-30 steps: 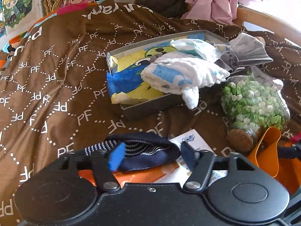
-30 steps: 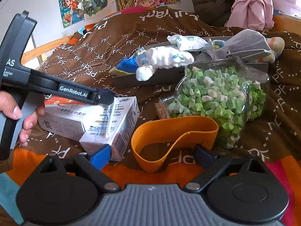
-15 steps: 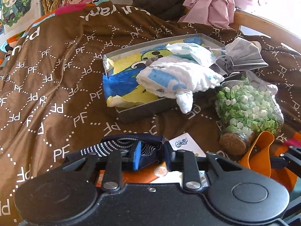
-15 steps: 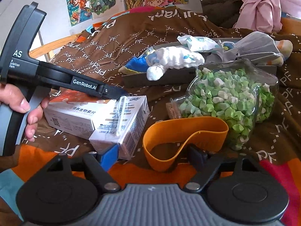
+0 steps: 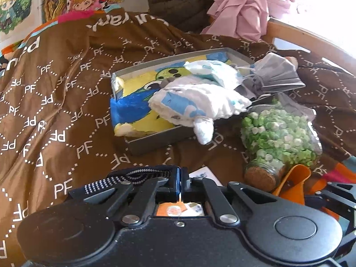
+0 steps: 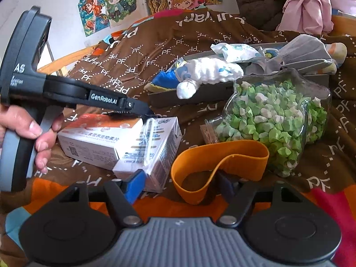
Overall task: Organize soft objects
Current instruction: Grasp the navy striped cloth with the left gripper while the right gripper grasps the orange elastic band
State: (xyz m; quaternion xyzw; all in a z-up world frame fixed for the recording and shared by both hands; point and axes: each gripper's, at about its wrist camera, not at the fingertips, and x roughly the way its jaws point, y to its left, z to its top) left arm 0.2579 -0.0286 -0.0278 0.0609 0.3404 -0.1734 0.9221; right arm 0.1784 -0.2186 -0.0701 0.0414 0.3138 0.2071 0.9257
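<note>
Now your left tool [image 5: 180, 183] is pinching the dark dotted sock [image 5: 124, 178], which lies long axis left-to-right atop the boxes [image 6: 104, 142] on the bed. Your right tool [image 6: 180, 185] stays spread around the orange band [image 6: 222, 159].

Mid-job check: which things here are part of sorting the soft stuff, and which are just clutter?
Job: dark sock in the left gripper, tray, white cloth, grey mask, orange band.

Clutter: star jar, cartons, posters.
</note>
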